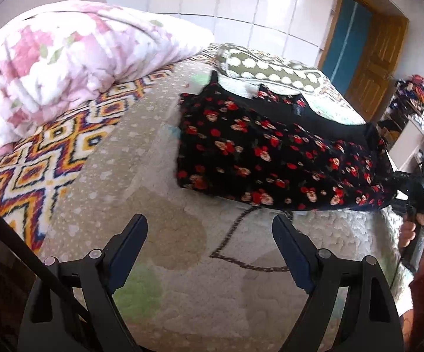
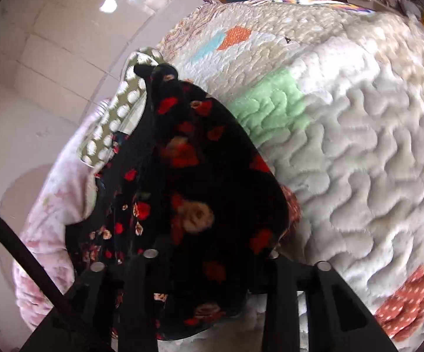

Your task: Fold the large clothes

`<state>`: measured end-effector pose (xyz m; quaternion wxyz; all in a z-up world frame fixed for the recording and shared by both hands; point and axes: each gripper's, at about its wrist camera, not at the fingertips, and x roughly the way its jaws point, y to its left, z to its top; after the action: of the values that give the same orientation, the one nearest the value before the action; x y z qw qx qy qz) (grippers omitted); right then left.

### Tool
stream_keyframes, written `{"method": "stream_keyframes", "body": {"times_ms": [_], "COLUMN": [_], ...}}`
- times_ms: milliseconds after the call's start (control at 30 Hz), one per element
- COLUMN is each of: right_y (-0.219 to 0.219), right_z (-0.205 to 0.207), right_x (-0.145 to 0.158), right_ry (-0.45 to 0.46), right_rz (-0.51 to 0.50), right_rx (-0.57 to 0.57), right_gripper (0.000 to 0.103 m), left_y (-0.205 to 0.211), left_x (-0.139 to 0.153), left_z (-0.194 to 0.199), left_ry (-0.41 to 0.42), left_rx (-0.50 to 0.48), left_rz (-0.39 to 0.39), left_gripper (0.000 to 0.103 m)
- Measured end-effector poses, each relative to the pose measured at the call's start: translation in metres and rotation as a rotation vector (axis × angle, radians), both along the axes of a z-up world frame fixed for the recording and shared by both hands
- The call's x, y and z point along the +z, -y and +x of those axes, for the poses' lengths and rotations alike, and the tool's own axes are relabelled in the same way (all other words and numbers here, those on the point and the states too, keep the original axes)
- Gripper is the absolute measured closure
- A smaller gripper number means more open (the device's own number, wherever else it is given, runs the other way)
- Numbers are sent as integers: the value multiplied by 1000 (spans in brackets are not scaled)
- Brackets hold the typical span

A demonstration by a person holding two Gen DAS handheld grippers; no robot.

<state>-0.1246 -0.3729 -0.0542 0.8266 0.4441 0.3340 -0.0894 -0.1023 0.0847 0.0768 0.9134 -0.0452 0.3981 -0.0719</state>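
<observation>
Floral dress (image 1: 270, 152) pinched by right gripper (image 2: 209, 264).

Bright daylight, glare on the tiled wall (image 1: 270, 3), motion blur, fisheye-warped dark corners.

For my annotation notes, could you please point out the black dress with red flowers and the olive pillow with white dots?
Black floral dress (image 1: 258, 158), left wrist view, middle of fabric.
Olive dotted pillow (image 1: 270, 70), left wrist view, top face.

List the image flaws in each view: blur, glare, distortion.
Left wrist view: fisheye bends the bed edges, slight motion blur on the floral garment, glare on the wall tiles. Right wrist view: garment close and soft, quilt smeared at right, tile glare top left.
</observation>
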Motion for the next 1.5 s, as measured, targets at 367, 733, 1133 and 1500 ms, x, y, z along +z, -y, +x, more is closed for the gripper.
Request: {"method": "stream_keyframes", "body": {"times_ms": [367, 733, 1133, 1500], "right_y": [-210, -403, -338, -190], "right_z": [81, 131, 50, 25], "right_x": [154, 52, 100, 89], "right_ry": [115, 22, 188, 120], "right_rz": [-545, -647, -583, -413], "right_rx": [369, 788, 839, 531], "right_gripper": [81, 80, 54, 50], "left_y": [-105, -186, -64, 84], "left_x": [4, -4, 22, -23], "left_z": [-16, -40, 98, 194], "left_ry": [51, 46, 10, -174], "left_rx": [188, 339, -33, -309], "left_rz": [-72, -133, -205, -91], "left_gripper": [17, 17, 16, 81]}}
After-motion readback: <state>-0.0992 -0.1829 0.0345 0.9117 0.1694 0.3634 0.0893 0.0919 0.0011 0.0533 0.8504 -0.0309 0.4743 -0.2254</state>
